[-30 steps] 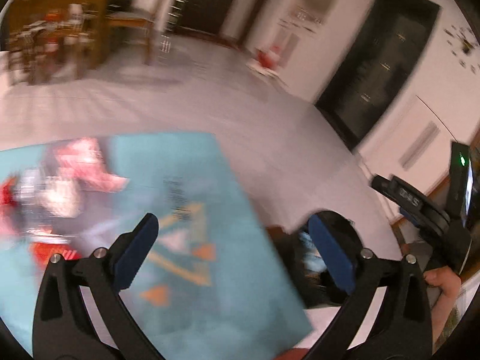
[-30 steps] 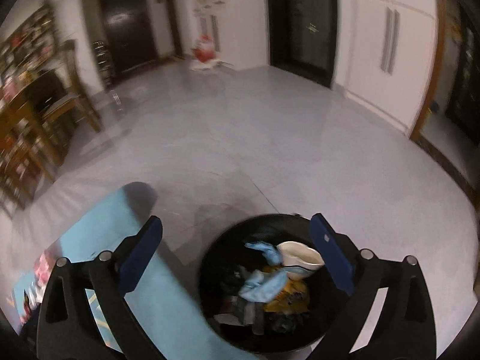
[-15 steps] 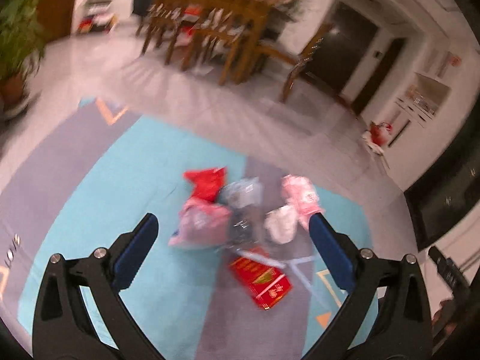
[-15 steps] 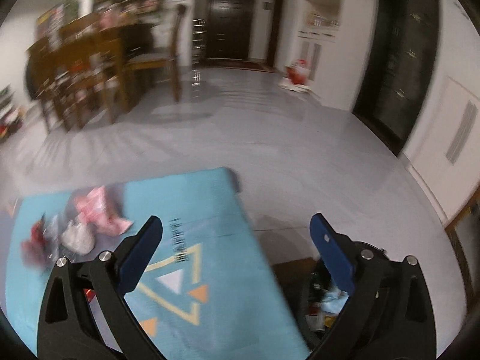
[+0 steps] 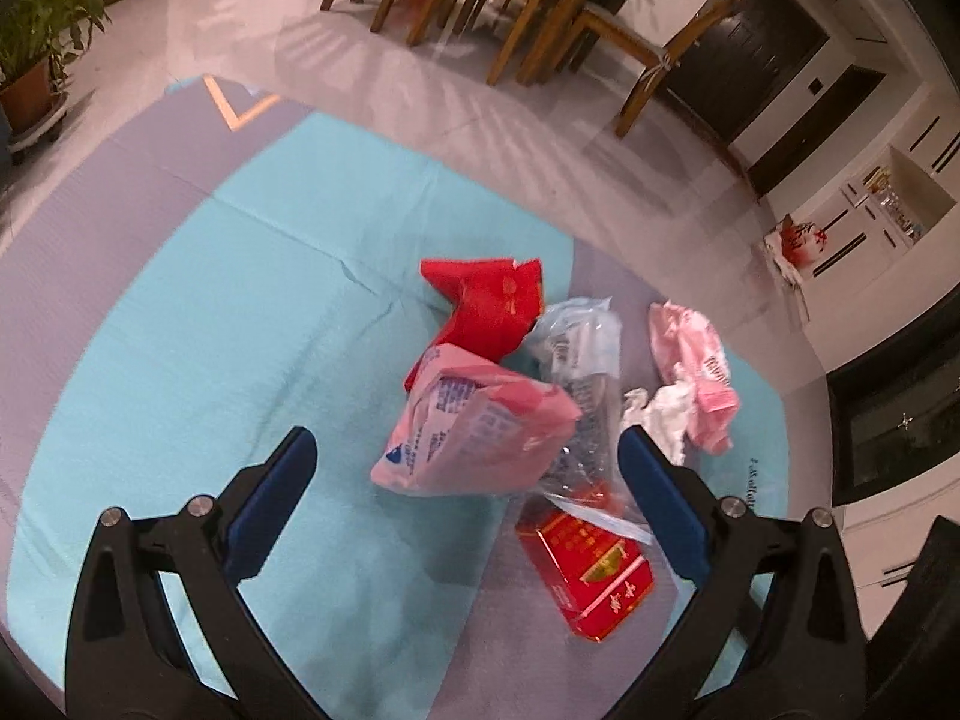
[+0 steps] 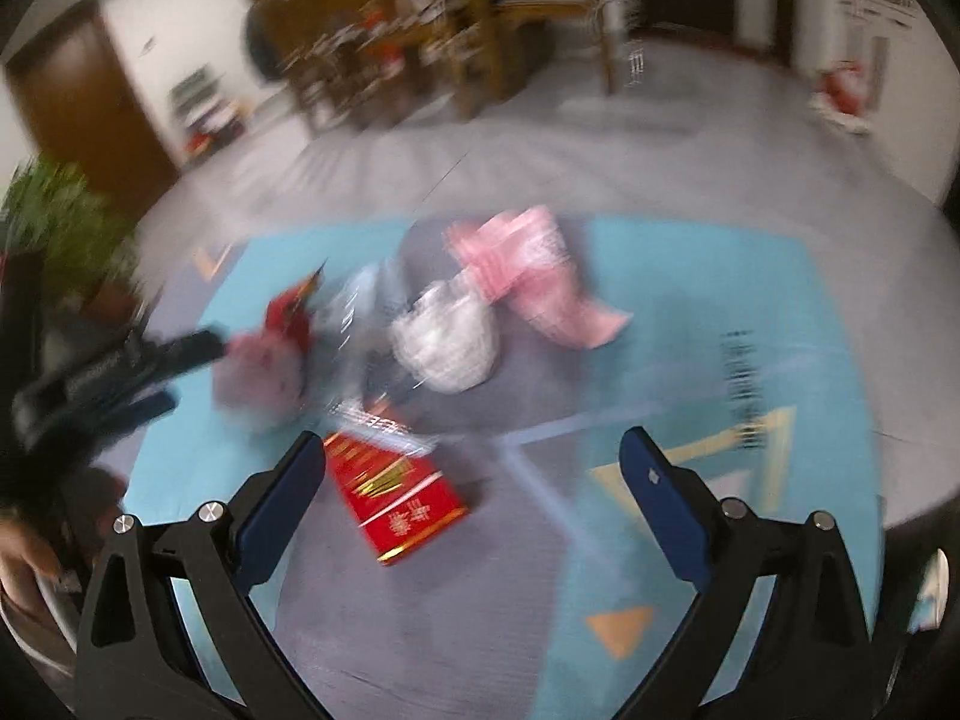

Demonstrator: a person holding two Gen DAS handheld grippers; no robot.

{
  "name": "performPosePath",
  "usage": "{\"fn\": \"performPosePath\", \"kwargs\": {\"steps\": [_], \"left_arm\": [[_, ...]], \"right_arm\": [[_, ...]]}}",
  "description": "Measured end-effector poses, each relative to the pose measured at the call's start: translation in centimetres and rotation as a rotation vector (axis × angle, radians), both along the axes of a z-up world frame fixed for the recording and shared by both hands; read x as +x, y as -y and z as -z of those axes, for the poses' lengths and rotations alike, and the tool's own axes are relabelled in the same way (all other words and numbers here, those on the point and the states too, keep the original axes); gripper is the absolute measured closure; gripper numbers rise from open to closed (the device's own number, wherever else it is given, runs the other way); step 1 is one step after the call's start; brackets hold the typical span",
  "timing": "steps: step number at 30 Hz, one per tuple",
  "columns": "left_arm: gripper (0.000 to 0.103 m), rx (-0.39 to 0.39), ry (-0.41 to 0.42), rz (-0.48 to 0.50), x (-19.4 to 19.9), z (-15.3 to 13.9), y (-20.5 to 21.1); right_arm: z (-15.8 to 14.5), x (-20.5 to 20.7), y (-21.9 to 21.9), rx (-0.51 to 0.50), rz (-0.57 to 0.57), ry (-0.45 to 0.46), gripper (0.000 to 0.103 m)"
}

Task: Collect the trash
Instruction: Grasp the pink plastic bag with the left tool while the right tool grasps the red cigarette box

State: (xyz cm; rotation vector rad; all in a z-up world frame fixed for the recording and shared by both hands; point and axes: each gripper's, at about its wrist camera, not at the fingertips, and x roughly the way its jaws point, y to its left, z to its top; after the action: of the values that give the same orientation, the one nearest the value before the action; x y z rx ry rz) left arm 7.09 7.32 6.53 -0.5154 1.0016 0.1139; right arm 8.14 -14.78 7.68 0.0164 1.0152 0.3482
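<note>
Trash [image 5: 510, 396] lies uncollected in a heap on the mat [image 5: 210, 330] (no bin visible); left gripper [image 5: 462, 468] and right gripper [image 6: 474, 468] hover wide open, empty.

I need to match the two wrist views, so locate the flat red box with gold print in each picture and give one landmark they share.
Left wrist: the flat red box lies low and right of centre on the mat, just inside the right finger, under the clear plastic wrapper.
Right wrist: the same box lies low and left of centre, beside the left finger; the view is blurred.
Shared landmark: the pink packet beyond the pile.
</note>
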Motion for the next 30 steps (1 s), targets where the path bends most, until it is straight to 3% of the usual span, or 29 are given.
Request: {"fn": "performPosePath", "kwargs": {"steps": [5,8,9,11,12,22,30], "left_arm": [[0.004,0.022,-0.039,-0.006,0.8,1.9,0.1],[0.021,0.0,-0.049,-0.015,0.9,2.6,-0.2],[0.034,-0.015,-0.048,-0.009,0.9,2.7,-0.2],[0.039,-0.014,-0.045,0.0,0.8,2.7,-0.2],[0.05,-0.002,-0.044,0.002,0.7,2.6,-0.1],[0.051,0.094,0.086,0.05,-3.0,-2.9,3.7],[0.051,0.184,0.15,0.145,-4.7,-5.3,7.1]], "right_arm": [[3.5,-0.9,-4.3,-0.066,-0.137,-0.04,0.014],[4.9,-1.1,-6.1,-0.141,-0.169,-0.045,0.023],[5.2,-1.2,-6.4,-0.151,-0.174,-0.049,0.029],[5.6,-1.3,-6.6,-0.154,-0.167,-0.057,0.038],[5.5,-1.4,-6.6,-0.152,-0.165,-0.056,0.039],[3.1,-3.7,-5.3,-0.127,-0.147,-0.121,0.041],[0.9,-4.0,-0.8,-0.069,-0.027,-0.15,0.041]]}}
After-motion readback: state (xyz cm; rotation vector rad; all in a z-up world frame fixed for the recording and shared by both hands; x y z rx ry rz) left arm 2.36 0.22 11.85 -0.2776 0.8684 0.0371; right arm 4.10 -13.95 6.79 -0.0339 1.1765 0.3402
